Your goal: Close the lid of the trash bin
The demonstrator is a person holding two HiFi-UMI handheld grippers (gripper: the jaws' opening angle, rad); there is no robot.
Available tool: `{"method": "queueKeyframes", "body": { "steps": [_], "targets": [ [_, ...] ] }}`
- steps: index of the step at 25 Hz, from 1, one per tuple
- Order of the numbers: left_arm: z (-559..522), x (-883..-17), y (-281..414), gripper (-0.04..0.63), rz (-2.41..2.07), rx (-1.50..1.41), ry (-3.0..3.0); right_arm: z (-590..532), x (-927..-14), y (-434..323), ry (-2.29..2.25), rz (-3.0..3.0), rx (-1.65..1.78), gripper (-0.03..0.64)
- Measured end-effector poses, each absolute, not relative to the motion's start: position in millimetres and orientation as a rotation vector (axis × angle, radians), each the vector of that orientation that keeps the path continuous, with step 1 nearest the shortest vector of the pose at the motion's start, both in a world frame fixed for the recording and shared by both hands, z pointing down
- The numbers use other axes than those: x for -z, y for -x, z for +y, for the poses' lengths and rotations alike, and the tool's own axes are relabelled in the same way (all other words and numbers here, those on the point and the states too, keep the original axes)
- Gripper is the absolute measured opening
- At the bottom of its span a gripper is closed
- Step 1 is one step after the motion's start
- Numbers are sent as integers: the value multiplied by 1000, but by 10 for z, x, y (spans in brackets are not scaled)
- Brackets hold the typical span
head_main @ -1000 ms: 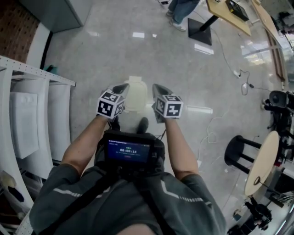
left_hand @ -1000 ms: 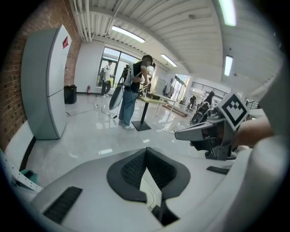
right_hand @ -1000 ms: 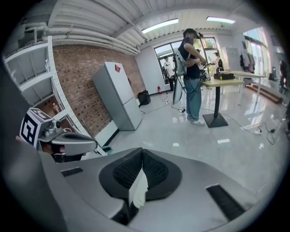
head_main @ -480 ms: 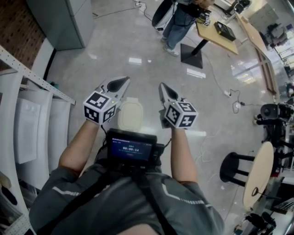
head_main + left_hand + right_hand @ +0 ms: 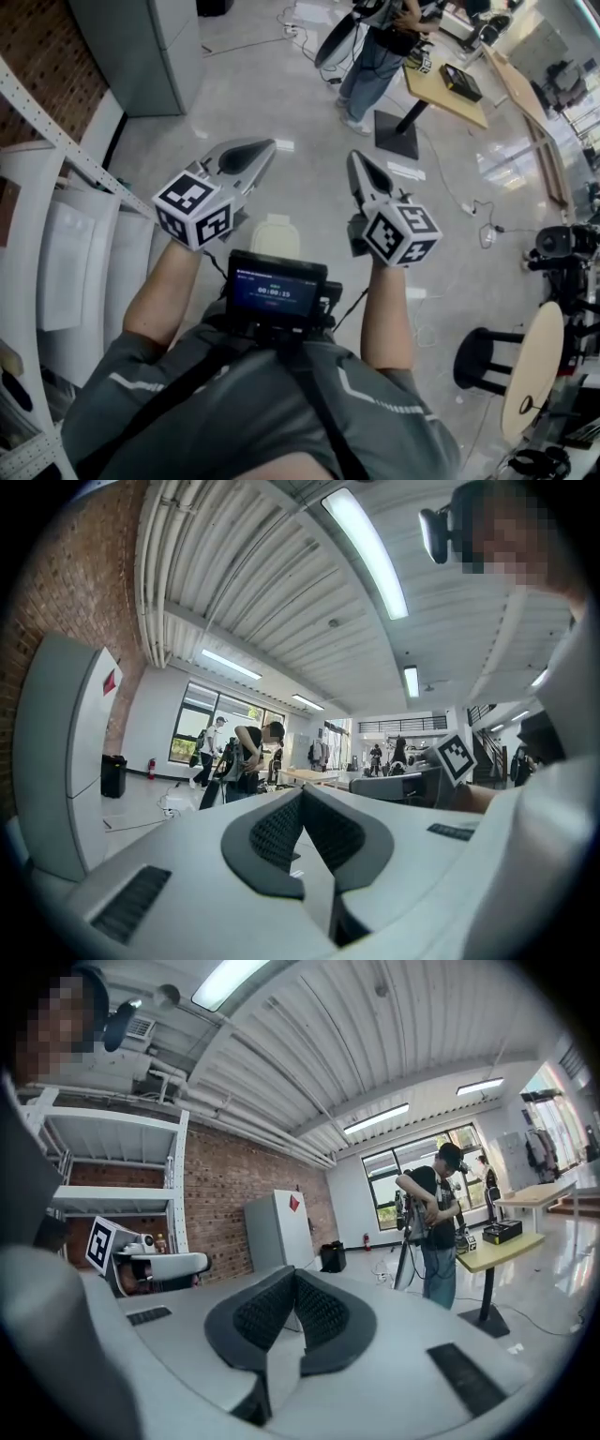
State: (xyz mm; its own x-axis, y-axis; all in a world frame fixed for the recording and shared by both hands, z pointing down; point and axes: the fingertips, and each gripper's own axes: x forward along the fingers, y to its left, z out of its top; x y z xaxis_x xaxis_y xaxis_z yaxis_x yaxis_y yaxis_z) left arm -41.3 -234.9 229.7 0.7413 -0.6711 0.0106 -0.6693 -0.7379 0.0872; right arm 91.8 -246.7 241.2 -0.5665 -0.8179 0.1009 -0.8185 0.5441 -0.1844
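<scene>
The trash bin point(image 5: 272, 235) is a cream-white bin seen from above on the floor between my forearms; only its flat top shows, and a chest-mounted screen hides its near part. Both grippers are held high above it and touch nothing. In the head view my left gripper point(image 5: 255, 152) points forward and to the right, and my right gripper point(image 5: 359, 162) points forward. Their jaws meet at the tips with nothing between them. The left gripper view has the left gripper point(image 5: 302, 795) aimed level across the room, with the bin out of sight. The right gripper point(image 5: 293, 1275) is aimed the same way.
White metal shelving point(image 5: 56, 234) runs along the left, with a grey cabinet point(image 5: 141, 47) beyond it. A person point(image 5: 375, 47) stands by a desk ahead, near a black plate base point(image 5: 398, 131). A black stool point(image 5: 487, 356) and a round table point(image 5: 534, 366) stand right. Cables lie on the floor.
Both grippers have risen from beside the bin's top toward the camera and moved apart. The head view has tilted forward, so the bin now sits lower in the picture.
</scene>
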Motion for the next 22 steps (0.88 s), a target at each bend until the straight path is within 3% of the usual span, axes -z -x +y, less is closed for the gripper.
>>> {"method": "queueKeyframes", "body": {
  "steps": [22],
  "targets": [
    [-2247,-1977,475,-5,-1104,76,-2893,-2324,-2189,-646,-1365,-2778,-197,6]
  ]
}}
